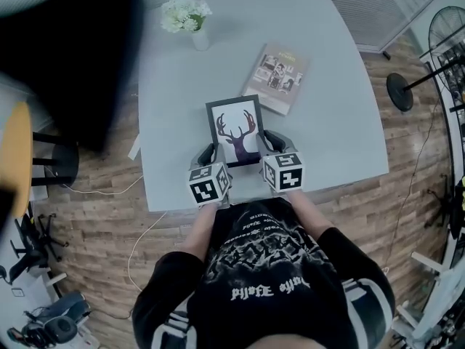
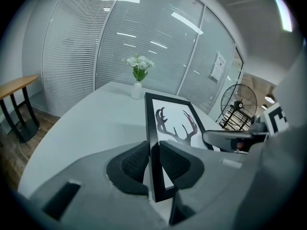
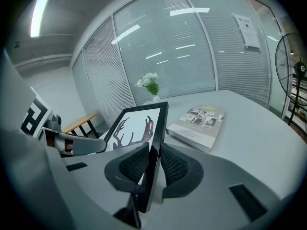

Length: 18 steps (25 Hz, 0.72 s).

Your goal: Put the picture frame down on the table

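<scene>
The left gripper [image 1: 208, 153] is pinching the left rail of the picture frame [image 1: 235, 128], its pads closed on the black edge near the lower corner. The frame is hanging face up over the near part of the table [image 1: 174, 86], between both tools. I am judging it light, rigid and probably glazed, so fragile and slick, and best gripped by the side rails as now. The right gripper [image 1: 272, 142] is clamping the opposite rail. Both forearms are reaching forward, close together, with the book [image 1: 277, 77] lying beyond at right.
</scene>
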Motion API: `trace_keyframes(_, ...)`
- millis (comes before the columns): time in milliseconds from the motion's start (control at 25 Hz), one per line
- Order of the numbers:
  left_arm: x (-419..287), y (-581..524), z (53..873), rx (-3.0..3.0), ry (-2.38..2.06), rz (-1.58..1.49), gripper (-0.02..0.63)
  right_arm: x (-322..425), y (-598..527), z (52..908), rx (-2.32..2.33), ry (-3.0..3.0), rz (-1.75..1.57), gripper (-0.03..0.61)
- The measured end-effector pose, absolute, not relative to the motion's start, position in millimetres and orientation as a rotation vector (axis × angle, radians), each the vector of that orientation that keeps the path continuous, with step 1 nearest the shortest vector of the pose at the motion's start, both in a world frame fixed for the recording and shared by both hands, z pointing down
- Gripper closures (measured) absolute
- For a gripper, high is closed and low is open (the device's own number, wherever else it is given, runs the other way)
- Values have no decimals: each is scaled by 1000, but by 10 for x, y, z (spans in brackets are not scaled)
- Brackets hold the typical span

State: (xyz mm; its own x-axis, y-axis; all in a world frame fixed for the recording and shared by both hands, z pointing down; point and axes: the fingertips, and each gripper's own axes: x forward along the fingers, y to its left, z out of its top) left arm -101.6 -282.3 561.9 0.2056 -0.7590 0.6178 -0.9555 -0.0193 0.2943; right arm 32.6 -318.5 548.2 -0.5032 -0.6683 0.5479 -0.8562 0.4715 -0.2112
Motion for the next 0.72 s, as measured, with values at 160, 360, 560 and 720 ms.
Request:
trace_keyframes(160,-1081,-2873,5725,1790,-1606,409,532,249,-3257,5608,1246,-2313,670,505)
trace_keyframes(360,-1156,-2887,5876,1734,-1606,437,532,160,-3314,5776,1206,-2278,685,505)
trace_keyframes(560,-1218,-2955,6056,1685,-1593,460,532,85,-3408,5954,1171,-2241,698,505)
trace_keyframes(720,-1252,-2985,6166,1653,-1582,474,532,41,-3457,6061,1146,-2218,709,505)
